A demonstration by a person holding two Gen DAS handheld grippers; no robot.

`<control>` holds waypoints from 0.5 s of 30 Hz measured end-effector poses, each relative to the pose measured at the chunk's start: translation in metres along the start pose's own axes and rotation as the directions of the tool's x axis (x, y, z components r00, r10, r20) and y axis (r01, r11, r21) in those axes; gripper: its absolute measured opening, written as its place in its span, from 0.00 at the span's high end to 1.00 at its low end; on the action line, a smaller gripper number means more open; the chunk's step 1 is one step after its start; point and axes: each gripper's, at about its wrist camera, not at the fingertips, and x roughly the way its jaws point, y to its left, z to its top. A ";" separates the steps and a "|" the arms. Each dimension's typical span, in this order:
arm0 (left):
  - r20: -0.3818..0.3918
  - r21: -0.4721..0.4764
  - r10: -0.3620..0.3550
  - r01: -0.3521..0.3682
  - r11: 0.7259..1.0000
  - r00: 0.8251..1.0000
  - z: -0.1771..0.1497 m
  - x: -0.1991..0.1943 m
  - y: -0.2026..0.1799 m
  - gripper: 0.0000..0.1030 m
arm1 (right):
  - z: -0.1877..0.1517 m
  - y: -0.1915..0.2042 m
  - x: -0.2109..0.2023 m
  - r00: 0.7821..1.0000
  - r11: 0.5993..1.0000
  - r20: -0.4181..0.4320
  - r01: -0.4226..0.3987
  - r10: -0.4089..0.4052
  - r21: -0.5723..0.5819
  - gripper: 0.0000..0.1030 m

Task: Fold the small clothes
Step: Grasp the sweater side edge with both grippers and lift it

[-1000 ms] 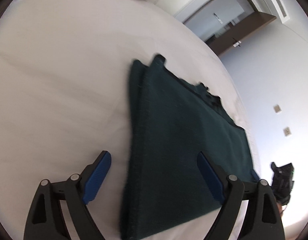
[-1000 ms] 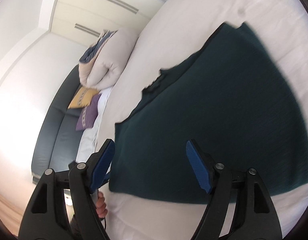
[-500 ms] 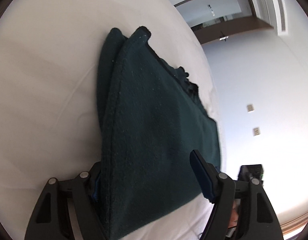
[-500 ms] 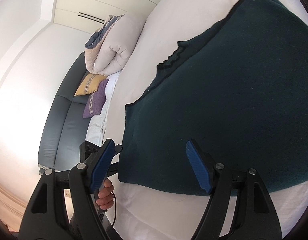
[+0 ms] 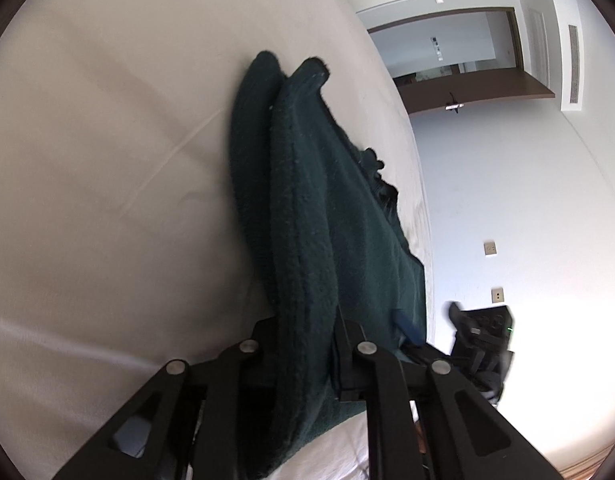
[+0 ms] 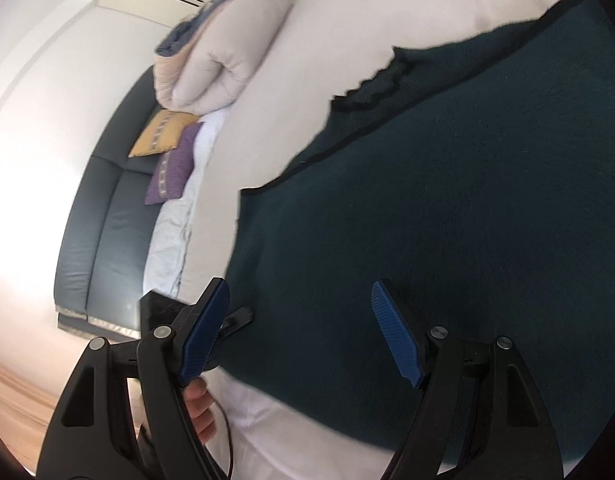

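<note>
My left gripper (image 5: 303, 344) is closing on the near edge of the dark green garment (image 5: 327, 216); a second ago its jaws stood wide with the cloth lying flat between them, and now the folded hem is bunched up between the black arms, hiding the pads. The garment lies on the white bed sheet (image 5: 107, 160), its far corners raised in two soft peaks. My right gripper (image 6: 301, 334) hangs with jaws wide apart and nothing between them, over the garment's (image 6: 447, 208) near edge. It has come in closer than a second ago, so the green cloth fills more of its view. My left hand (image 6: 199, 408) shows behind its left finger.
</note>
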 end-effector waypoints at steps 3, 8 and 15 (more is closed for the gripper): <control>0.019 0.036 0.015 -0.016 0.999 1.000 0.000 -0.002 -0.015 0.86 | 0.002 -0.011 0.015 1.000 1.000 -0.011 -0.010 0.010 0.027 0.29; 0.024 0.162 0.048 -0.052 0.985 0.999 -0.001 0.002 -0.063 0.86 | 0.008 -0.021 0.009 0.996 0.993 -0.018 -0.088 0.089 0.073 0.29; -0.007 0.384 0.100 -0.089 0.919 0.995 -0.020 0.061 -0.172 0.86 | 0.040 -0.054 -0.047 0.972 0.963 0.063 -0.233 0.226 0.138 0.29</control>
